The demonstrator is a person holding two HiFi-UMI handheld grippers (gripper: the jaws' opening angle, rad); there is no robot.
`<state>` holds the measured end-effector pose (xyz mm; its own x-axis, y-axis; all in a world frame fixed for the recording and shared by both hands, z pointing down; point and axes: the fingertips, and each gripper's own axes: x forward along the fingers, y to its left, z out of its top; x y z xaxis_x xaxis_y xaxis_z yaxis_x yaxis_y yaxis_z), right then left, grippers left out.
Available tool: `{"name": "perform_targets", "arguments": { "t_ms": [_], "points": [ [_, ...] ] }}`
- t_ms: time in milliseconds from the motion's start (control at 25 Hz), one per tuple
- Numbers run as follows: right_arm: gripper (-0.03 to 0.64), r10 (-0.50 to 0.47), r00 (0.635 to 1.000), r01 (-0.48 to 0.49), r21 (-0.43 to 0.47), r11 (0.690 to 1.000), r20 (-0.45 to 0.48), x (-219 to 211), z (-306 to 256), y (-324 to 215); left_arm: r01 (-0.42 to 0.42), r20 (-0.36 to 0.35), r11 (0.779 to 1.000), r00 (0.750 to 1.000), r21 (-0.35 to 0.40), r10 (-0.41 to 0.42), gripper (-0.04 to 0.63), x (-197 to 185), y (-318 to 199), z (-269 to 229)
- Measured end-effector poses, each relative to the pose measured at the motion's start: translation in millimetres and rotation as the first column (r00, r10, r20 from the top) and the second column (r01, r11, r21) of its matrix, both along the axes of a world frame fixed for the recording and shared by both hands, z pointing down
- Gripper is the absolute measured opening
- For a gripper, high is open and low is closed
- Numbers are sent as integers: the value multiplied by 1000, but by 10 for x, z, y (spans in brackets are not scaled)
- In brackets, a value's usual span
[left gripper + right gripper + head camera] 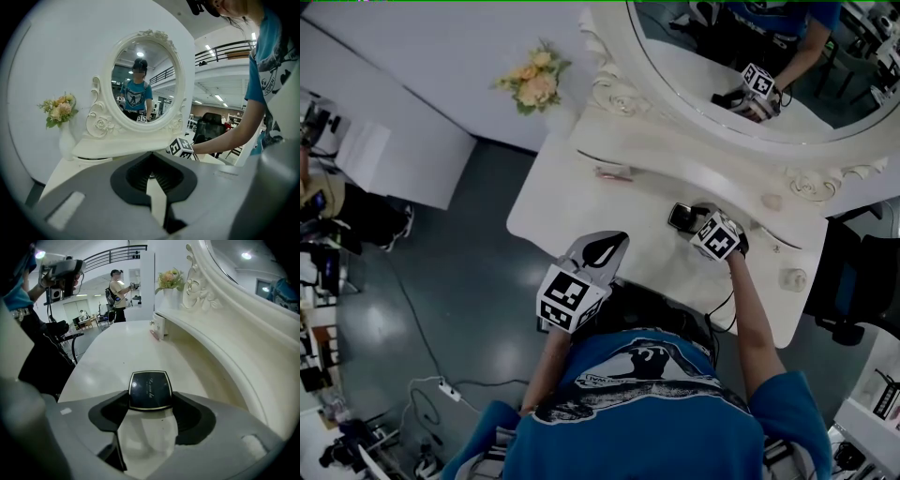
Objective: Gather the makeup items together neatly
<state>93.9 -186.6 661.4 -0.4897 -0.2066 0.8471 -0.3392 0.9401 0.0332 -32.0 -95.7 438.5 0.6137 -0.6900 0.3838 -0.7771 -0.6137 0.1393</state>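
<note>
Dim, bluish head view; brighter fisheye gripper views, dark rounded corners, glare spot on the black compact (150, 390).

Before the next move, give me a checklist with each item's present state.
1. Right gripper fingers closed on the black compact: ok.
2. Left gripper free for another item: ok, it is shut on nothing.
3. Compact lifted off the table: cannot tell.
4. Items gathered together: not ok, the pink-and-white item sits far off near the vase.
</note>
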Motion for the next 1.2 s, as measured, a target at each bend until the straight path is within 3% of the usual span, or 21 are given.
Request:
{"name": "perform_targets", "arguments": {
  "t_ms": [200, 640, 960, 1200],
  "points": [
    [298, 37, 999, -38, 12, 999, 5, 13, -15, -4, -24, -1, 1000, 1000, 3, 24, 15, 38, -29, -9],
    [293, 160, 979, -171, 83, 982, 126, 146, -460, 9, -116, -7, 993, 993, -1, 116, 15, 197, -68, 6],
    [258, 307, 934, -338, 179, 924, 182, 658, -941, -109, -185, -8, 983, 983, -6, 185, 15, 359, -109, 26],
    [238, 368, 918, -396, 267, 878, 149, 1110, -1220, -208, -239, -9, 971, 971, 0, 239, 15, 526, -164, 38]
  ]
}}
